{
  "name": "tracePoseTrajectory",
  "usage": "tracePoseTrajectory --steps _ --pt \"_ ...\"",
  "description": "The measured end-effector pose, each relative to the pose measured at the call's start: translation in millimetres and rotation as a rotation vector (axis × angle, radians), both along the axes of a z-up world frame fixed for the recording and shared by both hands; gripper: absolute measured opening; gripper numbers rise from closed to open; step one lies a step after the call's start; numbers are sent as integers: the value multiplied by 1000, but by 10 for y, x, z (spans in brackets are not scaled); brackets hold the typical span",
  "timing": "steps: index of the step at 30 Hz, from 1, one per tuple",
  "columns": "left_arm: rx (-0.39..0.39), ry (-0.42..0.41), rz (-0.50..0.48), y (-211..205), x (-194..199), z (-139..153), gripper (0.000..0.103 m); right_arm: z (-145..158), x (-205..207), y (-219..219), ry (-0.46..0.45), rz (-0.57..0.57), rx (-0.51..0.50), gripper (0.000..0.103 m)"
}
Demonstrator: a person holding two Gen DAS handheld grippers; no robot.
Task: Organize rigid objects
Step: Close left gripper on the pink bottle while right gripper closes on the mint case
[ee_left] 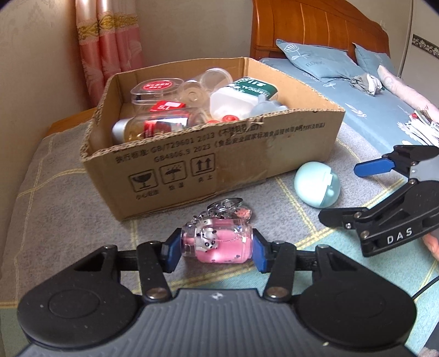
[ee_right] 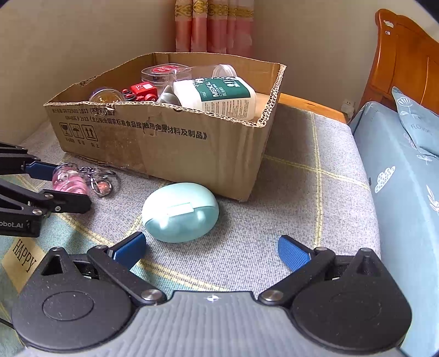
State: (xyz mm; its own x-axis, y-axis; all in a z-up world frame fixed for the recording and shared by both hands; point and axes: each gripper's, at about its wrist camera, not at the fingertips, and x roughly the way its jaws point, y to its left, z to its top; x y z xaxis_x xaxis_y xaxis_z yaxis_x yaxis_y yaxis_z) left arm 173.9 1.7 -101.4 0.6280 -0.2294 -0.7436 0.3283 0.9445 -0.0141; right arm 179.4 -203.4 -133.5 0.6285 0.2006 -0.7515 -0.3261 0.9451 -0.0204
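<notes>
A pink clear keychain jar (ee_left: 219,243) with a small panda charm and metal rings lies on the grey blanket in front of the cardboard box (ee_left: 233,153). My left gripper (ee_left: 215,248) is shut on the jar, its blue pads pressed on both ends. In the right wrist view the same keychain jar (ee_right: 70,181) shows at the left between the left gripper's fingers (ee_right: 39,169). A mint green egg-shaped case (ee_right: 179,211) rests on the blanket beside the box (ee_right: 164,145). My right gripper (ee_right: 211,251) stands open just short of the case, nothing between its pads.
The box holds several items: a white medical bottle (ee_right: 219,96), clear plastic tubs (ee_left: 156,89), a red toy (ee_right: 142,90), a round jar (ee_left: 142,129). A blue bed with pillows (ee_left: 315,59) and a wooden headboard (ee_left: 315,24) lie right. Pink curtains (ee_right: 214,24) hang behind.
</notes>
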Motion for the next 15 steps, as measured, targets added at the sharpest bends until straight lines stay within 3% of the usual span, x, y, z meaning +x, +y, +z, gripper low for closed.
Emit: tracePoseTrajectory --steps 15 --pt "-4 -6 76 235 -85 -18 52 13 191 314 -6 174 1 103"
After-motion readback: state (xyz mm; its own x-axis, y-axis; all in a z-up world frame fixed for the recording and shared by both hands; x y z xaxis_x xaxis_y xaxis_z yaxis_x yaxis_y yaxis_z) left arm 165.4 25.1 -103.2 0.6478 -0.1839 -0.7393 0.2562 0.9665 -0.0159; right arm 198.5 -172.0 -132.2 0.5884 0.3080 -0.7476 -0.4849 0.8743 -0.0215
